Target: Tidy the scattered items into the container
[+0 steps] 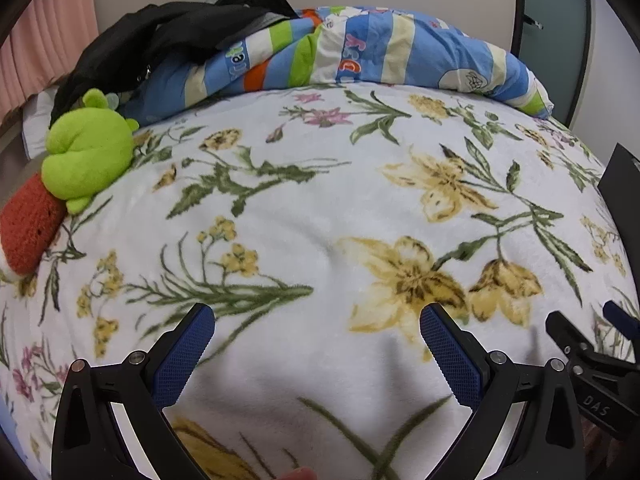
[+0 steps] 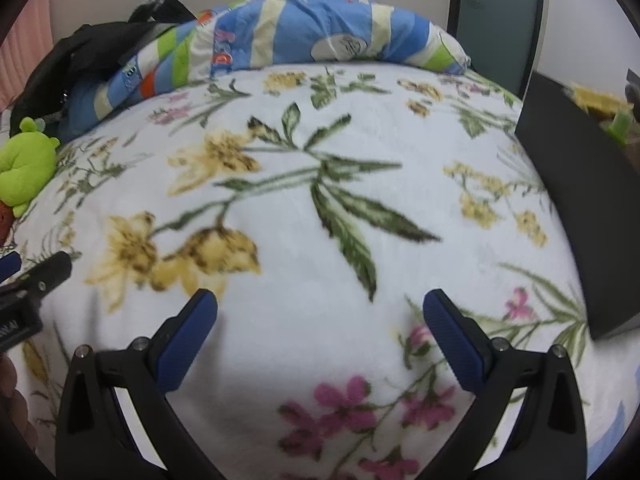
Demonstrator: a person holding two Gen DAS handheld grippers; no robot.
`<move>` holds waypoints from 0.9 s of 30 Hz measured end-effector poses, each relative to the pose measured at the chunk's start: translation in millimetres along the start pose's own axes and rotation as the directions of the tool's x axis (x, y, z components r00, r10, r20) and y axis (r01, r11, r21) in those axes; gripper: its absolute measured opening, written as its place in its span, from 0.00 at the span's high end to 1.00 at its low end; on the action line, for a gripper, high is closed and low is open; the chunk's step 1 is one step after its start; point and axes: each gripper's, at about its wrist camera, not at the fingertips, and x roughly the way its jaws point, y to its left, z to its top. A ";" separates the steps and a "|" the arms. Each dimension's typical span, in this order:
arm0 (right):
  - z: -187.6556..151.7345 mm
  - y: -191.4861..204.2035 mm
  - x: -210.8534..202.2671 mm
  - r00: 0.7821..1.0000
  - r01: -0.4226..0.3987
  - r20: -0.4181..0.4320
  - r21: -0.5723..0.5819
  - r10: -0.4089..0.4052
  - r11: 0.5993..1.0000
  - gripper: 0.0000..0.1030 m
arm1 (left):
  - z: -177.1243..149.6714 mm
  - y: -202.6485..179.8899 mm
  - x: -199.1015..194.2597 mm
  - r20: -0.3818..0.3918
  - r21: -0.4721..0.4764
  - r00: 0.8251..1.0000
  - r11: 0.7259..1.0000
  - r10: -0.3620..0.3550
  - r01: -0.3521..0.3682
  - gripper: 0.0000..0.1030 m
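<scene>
Both my tongs, left gripper [image 1: 318, 340] and right gripper [image 2: 320, 330], gape wide and empty over the white floral fleece blanket [image 1: 320, 208]. One lime-green plush toy [image 1: 86, 152] and one red knitted plush [image 1: 28, 232] lie far left, beside the striped quilt [image 1: 360, 52] and black clothing [image 1: 160, 36]. Only my right view shows inside the black box container [image 2: 576, 184] at far right, with yellow and green items in it.

A floral-blanketed bed [image 1: 320, 208] carries a green plush [image 1: 88, 152], striped quilt [image 1: 360, 56], dark clothing [image 1: 160, 36], perhaps a black container [image 2: 580, 200].
</scene>
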 end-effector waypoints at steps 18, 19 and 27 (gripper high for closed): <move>-16.7 -3.8 18.3 1.000 -0.019 -0.022 0.005 0.019 1.000 0.00 | -11.6 -10.1 21.0 -0.007 0.019 1.000 1.000 -0.016 0.017 0.00; -16.8 -4.2 18.2 1.000 -0.021 -0.022 0.006 0.021 1.000 0.00 | -13.4 -12.2 21.6 -0.005 0.026 1.000 1.000 -0.014 0.014 0.01; -16.6 -4.7 18.0 1.000 -0.023 -0.022 0.006 0.023 1.000 0.00 | -20.9 -21.2 25.9 -0.008 0.063 1.000 0.998 0.005 -0.005 0.01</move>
